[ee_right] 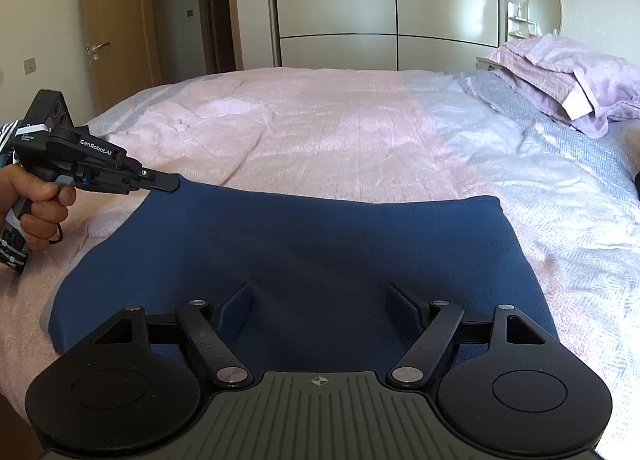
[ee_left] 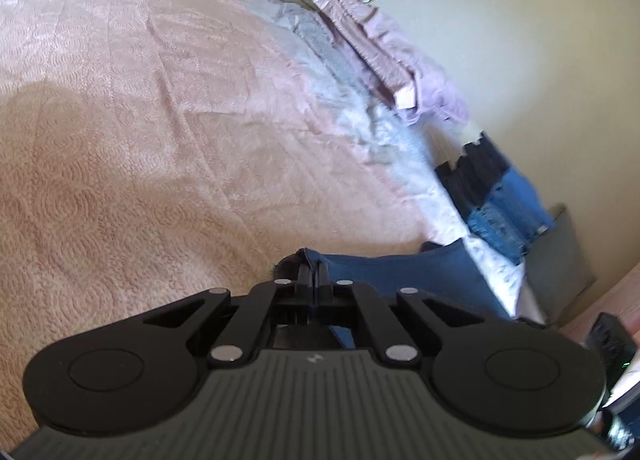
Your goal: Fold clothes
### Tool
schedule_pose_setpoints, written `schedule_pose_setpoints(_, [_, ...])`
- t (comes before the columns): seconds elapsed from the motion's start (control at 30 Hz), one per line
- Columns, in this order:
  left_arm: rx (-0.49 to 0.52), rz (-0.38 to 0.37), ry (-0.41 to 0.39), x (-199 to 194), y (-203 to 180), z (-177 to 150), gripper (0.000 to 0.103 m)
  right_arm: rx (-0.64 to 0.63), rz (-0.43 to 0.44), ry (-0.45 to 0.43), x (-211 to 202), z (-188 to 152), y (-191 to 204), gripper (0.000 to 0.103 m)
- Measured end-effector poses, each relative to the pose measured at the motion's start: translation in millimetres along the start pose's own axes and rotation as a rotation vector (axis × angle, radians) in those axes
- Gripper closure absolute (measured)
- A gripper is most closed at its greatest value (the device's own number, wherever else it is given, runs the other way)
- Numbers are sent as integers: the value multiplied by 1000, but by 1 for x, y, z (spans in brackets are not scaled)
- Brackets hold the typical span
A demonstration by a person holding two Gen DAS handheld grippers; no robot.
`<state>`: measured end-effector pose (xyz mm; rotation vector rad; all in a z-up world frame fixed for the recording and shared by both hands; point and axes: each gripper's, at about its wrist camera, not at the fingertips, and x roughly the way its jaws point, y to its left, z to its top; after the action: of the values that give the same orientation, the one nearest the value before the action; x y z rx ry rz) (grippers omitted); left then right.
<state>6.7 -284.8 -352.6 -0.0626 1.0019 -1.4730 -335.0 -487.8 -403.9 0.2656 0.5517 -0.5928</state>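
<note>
My left gripper (ee_right: 170, 183) pinches the blue garment's (ee_right: 304, 260) corner on the bed (ee_right: 340, 120); my right gripper (ee_right: 320, 300) gapes wide, seemingly just above it.

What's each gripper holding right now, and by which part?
Left gripper is shut on the blue garment, pinching its far left corner, lifted off the bed. Right gripper is open above the near edge, holding nothing.

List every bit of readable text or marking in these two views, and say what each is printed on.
"GenRobot.AI": white lettering on the side of the left gripper, seen in the right wrist view.
White label behind that lettering: small print, too blurred to read.
Small emblem on the left gripper's grey body: a mark, not readable text.
Crosshair symbol on the right gripper's grey body: no letters.
</note>
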Motion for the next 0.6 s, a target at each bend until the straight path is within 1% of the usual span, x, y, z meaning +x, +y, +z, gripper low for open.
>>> schedule_pose_setpoints(0.1, [-10, 71, 16, 1, 2, -1, 103, 11, -19, -2, -5, -2, -5, 28])
schedule_pose_setpoints(0.13, [-20, 90, 0, -6, 2, -1, 103, 18, -36, -4, -8, -2, -6, 28])
schedule_pose_setpoints(0.17, [-21, 94, -16, -15, 1, -1, 103, 29, -60, -11, -14, -2, -6, 28])
schedule_pose_setpoints(0.2, [-23, 97, -32, -25, -1, -2, 100, 35, -73, -23, -21, -2, -5, 28])
schedule_pose_setpoints(0.3, [-10, 66, -39, -60, -13, -15, 99, 31, -66, -67, -44, -8, 4, 28])
schedule_pose_setpoints(0.33, [-12, 30, -29, -71, -19, -24, 98, 28, -56, -80, -51, -11, 9, 28])
schedule_pose_setpoints(0.37, [-9, 20, -22, -72, -23, -30, 96, 25, -47, -89, -56, -14, 14, 28])
schedule_pose_setpoints(0.4, [-7, 11, -14, -73, -26, -36, 89, 25, -38, -94, -59, -17, 19, 28])
schedule_pose_setpoints(0.47, [-2, -9, 0, -74, -32, -48, 82, 38, -21, -103, -65, -24, 28, 28])
schedule_pose_setpoints(0.6, [8, -47, 30, -76, -45, -73, 81, 68, 0, -90, -67, -36, 41, 28])
